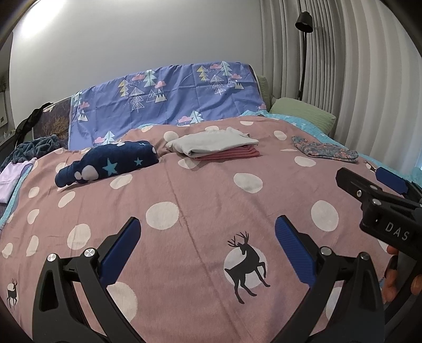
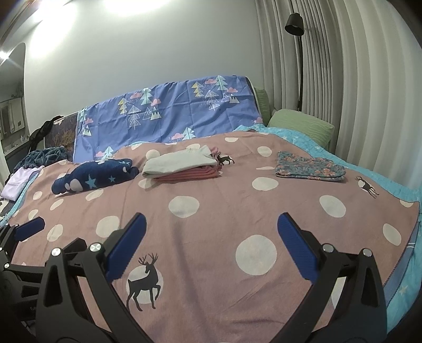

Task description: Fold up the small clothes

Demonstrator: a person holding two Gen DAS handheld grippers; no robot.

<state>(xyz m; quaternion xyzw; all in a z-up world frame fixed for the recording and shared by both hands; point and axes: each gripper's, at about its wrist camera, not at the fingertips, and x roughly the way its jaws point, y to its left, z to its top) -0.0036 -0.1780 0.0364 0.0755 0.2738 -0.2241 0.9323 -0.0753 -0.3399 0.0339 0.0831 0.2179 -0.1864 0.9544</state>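
A stack of folded clothes, light grey on top of pink (image 1: 215,146) (image 2: 182,165), lies on the far middle of the pink dotted blanket (image 1: 205,200) (image 2: 224,211). A rumpled navy star-print garment (image 1: 108,165) (image 2: 95,175) lies to its left. A folded floral garment (image 1: 325,151) (image 2: 308,166) lies to the right. My left gripper (image 1: 207,227) is open and empty above the near blanket. My right gripper (image 2: 211,223) is open and empty too; it shows at the right edge of the left wrist view (image 1: 369,184).
A purple tree-print sheet (image 1: 168,97) (image 2: 168,113) hangs over the headboard. A green pillow (image 1: 303,112) (image 2: 302,125) lies at the far right by the curtains and floor lamp (image 1: 304,23). A lilac garment (image 1: 10,176) (image 2: 19,183) and dark blue fabric lie at the left edge.
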